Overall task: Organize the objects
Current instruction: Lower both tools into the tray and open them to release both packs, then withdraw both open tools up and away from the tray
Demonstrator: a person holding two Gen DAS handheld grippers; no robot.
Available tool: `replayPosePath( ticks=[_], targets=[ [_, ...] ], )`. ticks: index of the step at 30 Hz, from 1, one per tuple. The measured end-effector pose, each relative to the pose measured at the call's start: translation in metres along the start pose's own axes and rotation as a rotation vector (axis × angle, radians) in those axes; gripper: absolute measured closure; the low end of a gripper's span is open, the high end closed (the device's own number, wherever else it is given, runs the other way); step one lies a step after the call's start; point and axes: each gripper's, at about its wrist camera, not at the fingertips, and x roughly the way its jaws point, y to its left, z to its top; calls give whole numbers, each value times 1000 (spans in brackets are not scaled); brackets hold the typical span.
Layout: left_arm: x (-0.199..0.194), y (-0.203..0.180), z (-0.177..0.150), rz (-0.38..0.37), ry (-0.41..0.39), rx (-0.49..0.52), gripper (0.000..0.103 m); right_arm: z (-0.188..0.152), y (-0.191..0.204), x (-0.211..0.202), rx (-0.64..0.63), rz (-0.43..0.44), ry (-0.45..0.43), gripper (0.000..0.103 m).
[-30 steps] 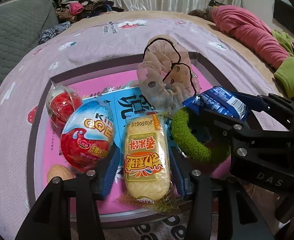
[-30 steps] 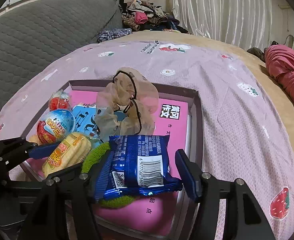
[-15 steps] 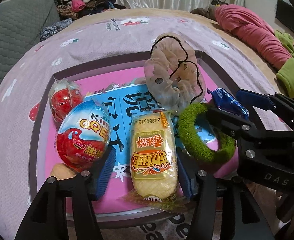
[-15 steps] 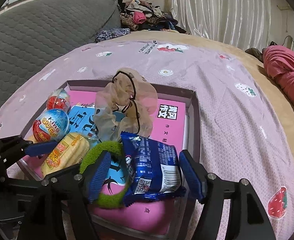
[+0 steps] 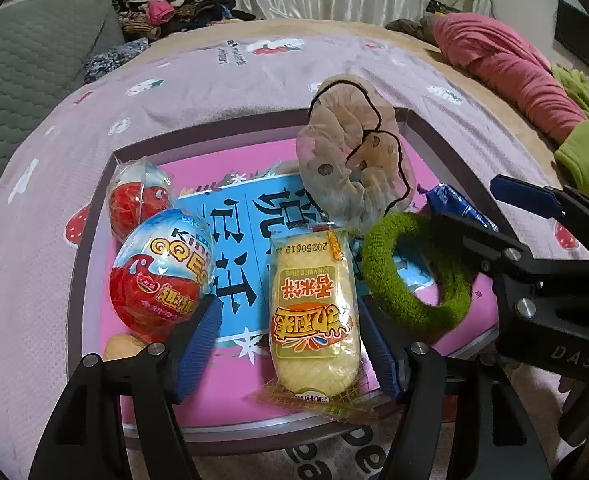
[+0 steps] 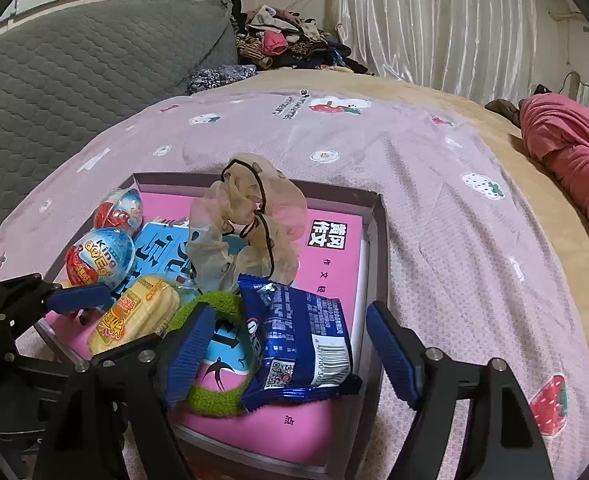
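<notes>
toy eggs: 2 (image 5: pixel 160 276) (image 5: pixel 136 200) | scrunchies: 2, beige (image 5: pixel 354 160), green (image 5: pixel 410 280) | yellow rice-cracker packet: 1 (image 5: pixel 314 320) | blue snack packet: 1 (image 6: pixel 302 336) | tray: 1 (image 5: pixel 76 280)

A bedroom at home: a bed (image 6: pixel 374 152) under a strawberry-print sheet, a grey quilted headboard (image 6: pixel 74 68), a heap of clothes (image 6: pixel 290 44) in the corner, white curtains (image 6: pixel 434 20) behind.

Yellow rice cracker pack (image 5: pixel 314 312) lying flat in tray (image 5: pixel 94 208), blue snack packet (image 6: pixel 302 336) propped on green scrunchie (image 6: pixel 210 396)
</notes>
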Motion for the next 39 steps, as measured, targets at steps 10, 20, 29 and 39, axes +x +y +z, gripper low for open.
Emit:
replayPosePath(
  ticks=[10,20,29,39],
  targets=[
    [-12,2,4,-11,-31,-5,25,3,-1,-11,13,-7,-32,17],
    [-40,5,10,3,-116,-18,20,11,-2,-38,30,-16,-109,6],
    [-68,18,14,-2,-193,-56,15,18,3,-64,51,22,-183,1],
    [-101,32,15,11,-269,-90,9,19,13,-96,54,-9,-246,1]
  ],
)
